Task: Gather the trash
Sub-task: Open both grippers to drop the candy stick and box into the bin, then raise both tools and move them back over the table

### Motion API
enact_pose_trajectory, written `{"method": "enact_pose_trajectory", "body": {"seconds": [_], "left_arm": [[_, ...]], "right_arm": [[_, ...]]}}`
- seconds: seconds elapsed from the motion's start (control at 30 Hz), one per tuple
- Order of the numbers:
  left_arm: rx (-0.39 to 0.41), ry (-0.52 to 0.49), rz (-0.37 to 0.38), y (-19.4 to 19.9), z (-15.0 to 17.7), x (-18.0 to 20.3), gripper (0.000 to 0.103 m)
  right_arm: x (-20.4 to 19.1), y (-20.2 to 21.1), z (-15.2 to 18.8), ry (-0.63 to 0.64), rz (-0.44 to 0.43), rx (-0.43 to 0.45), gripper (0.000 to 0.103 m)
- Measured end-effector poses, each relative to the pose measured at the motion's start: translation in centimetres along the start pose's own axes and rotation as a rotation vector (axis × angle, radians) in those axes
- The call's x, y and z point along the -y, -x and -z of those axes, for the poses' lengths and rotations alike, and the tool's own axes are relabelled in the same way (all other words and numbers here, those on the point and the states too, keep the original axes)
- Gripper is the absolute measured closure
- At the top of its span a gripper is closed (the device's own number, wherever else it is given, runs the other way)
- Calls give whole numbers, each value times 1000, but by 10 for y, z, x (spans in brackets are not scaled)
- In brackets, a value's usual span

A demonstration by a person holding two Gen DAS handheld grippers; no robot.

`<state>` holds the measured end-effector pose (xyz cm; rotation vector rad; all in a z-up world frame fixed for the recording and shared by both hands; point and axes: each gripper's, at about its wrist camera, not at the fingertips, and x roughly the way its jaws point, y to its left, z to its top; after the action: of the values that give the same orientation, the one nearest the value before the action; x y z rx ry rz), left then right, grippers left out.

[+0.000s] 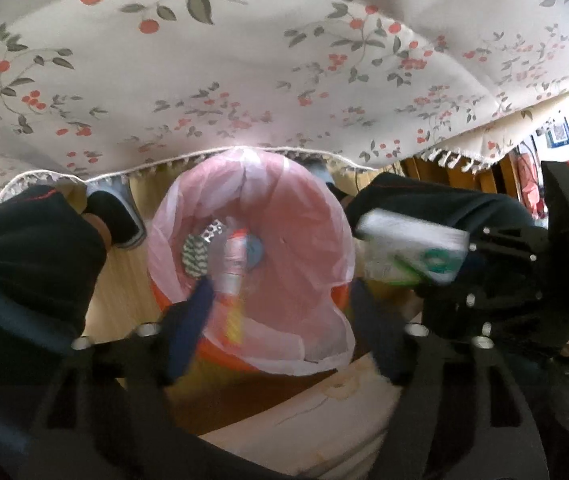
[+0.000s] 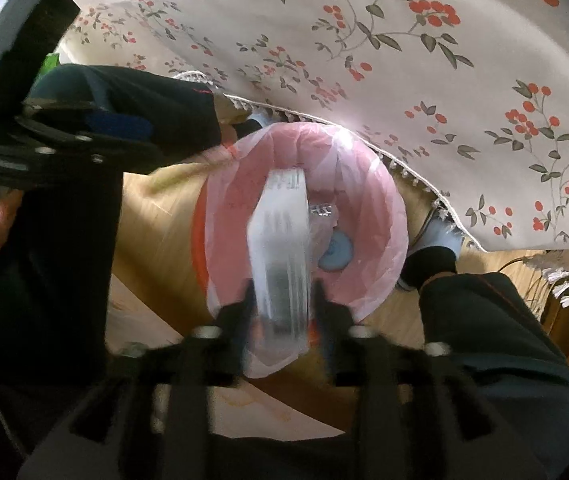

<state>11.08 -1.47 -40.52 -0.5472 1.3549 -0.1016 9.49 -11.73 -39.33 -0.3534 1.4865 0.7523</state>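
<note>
Floral cloth (image 1: 244, 80) hangs off the desk and fills the upper part of both views, its fringed hem ending just behind an orange bin (image 1: 220, 354) lined with a pink bag (image 1: 304, 264) on the wooden floor (image 1: 124, 280). Dark trouser legs and slippered feet stand on either side of the bin.

Both grippers point steeply down over the bin's mouth. From the left wrist, the left gripper (image 1: 280, 320) stands released, its fingers spread wide; a blurred bottle (image 1: 233, 276) with a red label lies between them inside the bag, free of both pads, its long axis running away from the camera toward the bag's floor. A zigzag-patterned scrap (image 1: 195, 256) lies beside it.

Only that view shows the right gripper's load side-on: a white pack (image 1: 408, 252) with green print, lying crosswise near the bin's rim.

From the right wrist, the same pack (image 2: 280, 264) appears end-on as a blurred white strip running lengthwise away from the right gripper (image 2: 282, 308), whose fingers stand slightly clear of it, so released.
</note>
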Motion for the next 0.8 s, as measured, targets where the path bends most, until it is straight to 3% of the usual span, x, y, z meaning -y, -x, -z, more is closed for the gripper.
{"method": "enact_pose_trajectory", "body": {"seconds": [0.03,0.1,0.17,0.43,0.57,0.8], "left_arm": [[2,-2,-2,1,0,0,26],[14,-6,-16,5,-1,1,15],[30,-6,-17,10,-1,1,8],[85,-11,-16,30,-1,2,6],[116,-44,19,44,0,8,6],[223,-110,12,99,0,31,6]], "right_arm": [[1,1,0,-2,1,5,29],[3,3,1,-9,-11,16,28],[4,6,2,-9,6,28,14],[5,26,2,-12,34,97,13],[1,44,2,-6,49,147,11],[-13,96,-2,24,54,277,10]]}}
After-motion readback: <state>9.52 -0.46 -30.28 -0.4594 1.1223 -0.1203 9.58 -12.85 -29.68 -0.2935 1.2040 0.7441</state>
